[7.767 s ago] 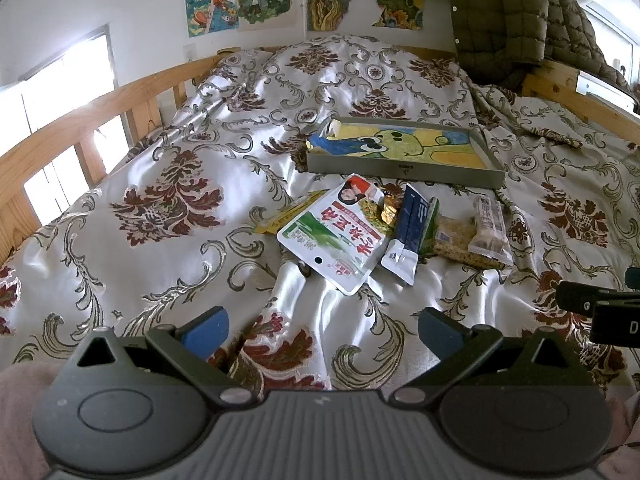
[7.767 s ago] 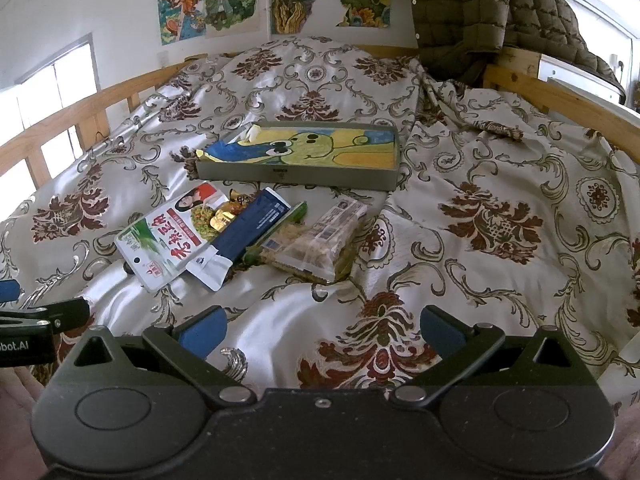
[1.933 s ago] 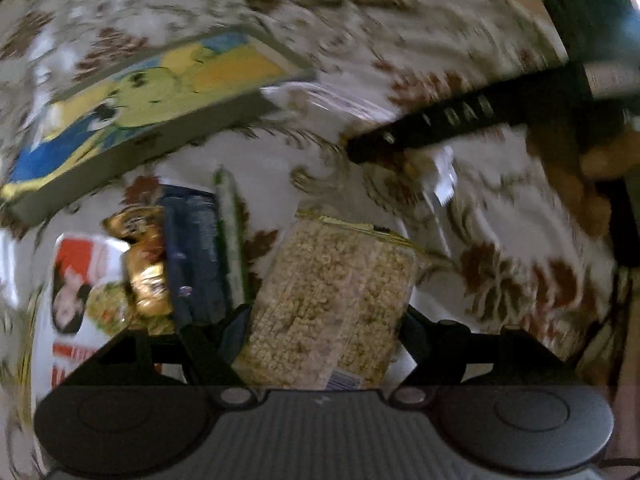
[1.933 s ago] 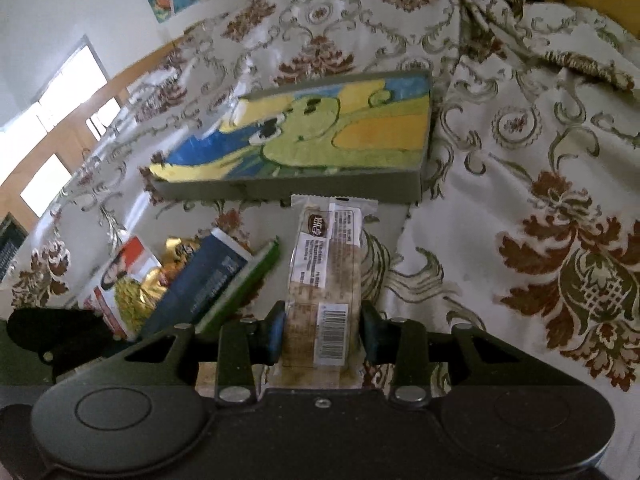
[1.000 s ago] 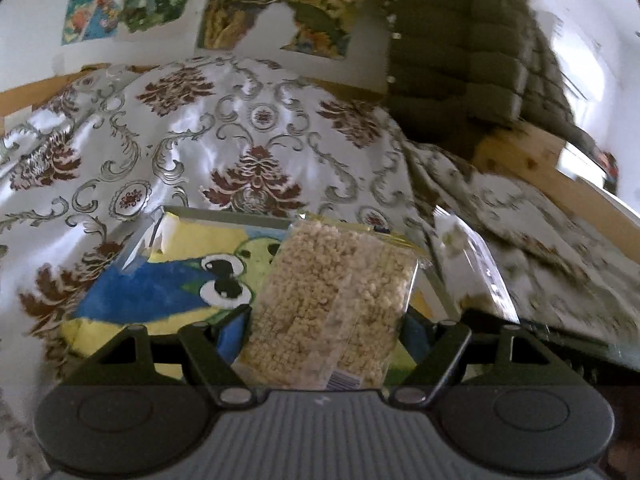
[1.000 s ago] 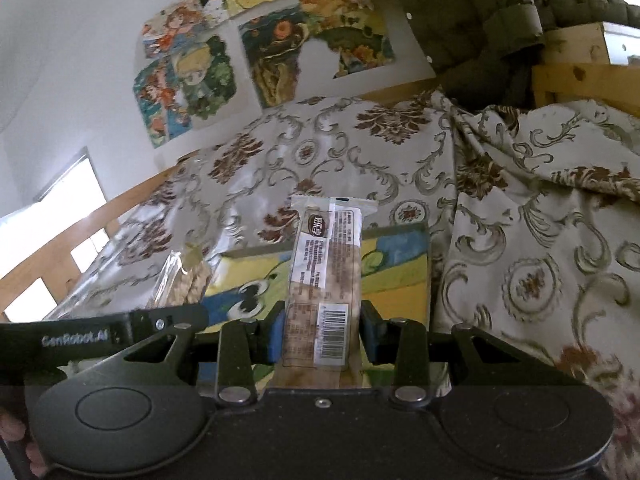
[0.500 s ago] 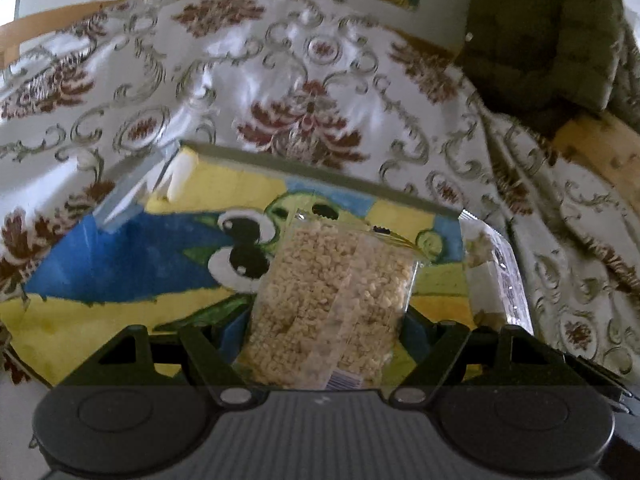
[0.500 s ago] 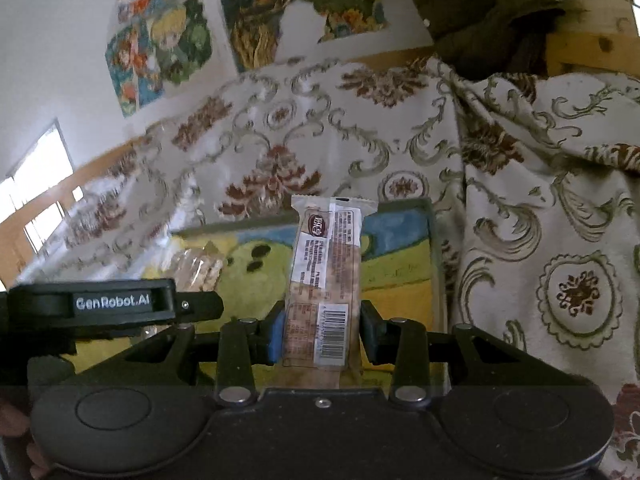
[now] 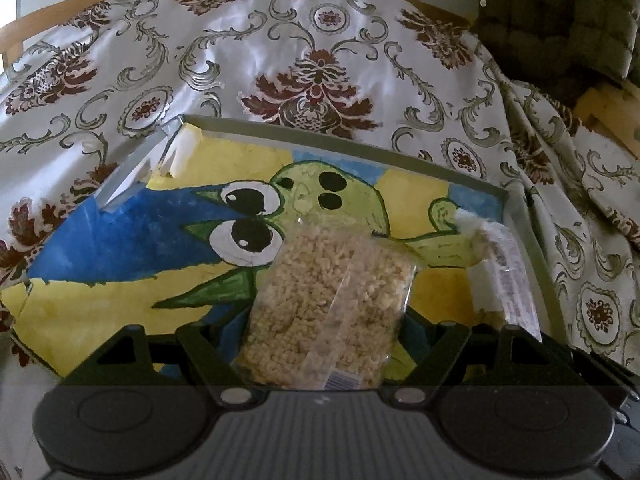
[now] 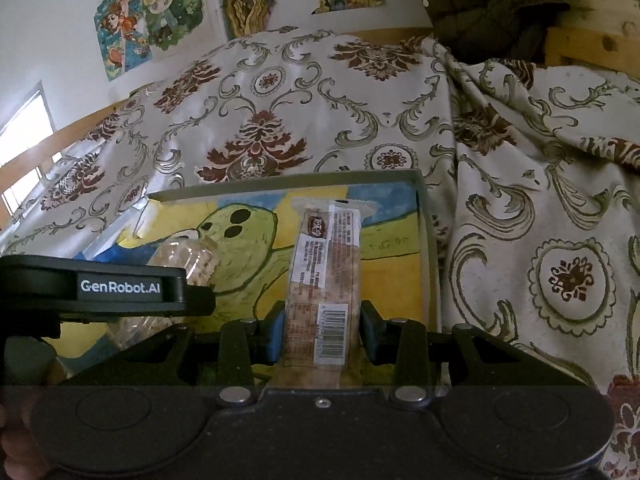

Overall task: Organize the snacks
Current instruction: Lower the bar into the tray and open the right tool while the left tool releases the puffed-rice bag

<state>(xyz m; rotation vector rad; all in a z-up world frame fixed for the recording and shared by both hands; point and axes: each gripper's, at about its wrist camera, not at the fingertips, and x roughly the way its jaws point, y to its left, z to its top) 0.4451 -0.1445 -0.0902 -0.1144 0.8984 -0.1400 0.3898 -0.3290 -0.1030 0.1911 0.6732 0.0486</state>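
Observation:
A clear pack of puffed grain cake (image 9: 328, 304) sticks out forward from my left gripper (image 9: 324, 344), which is shut on it. It hangs low over the painted grey tray (image 9: 360, 148), above the green cartoon figure. My right gripper (image 10: 322, 330) holds a long wrapped snack bar (image 10: 326, 264) over the tray's (image 10: 280, 186) right end. Its jaws are opening, and the blue pads still touch the bar's sides. The same bar (image 9: 504, 276) shows at the right in the left wrist view. The left gripper's finger (image 10: 120, 286) and its grain pack (image 10: 192, 260) sit left of the bar.
The tray lies on a floral satin bedspread (image 10: 560, 200) with folds to the right. A loose clear flap (image 9: 132, 172) stands at the tray's far left corner. A wooden bed rail (image 10: 592, 36), an olive quilted jacket (image 9: 560, 20) and wall posters (image 10: 152, 12) are behind.
Both grippers have come down and tilted toward the tray, each with its pack. The tray now fills the middle of both views. The wall has nearly left the left wrist view.

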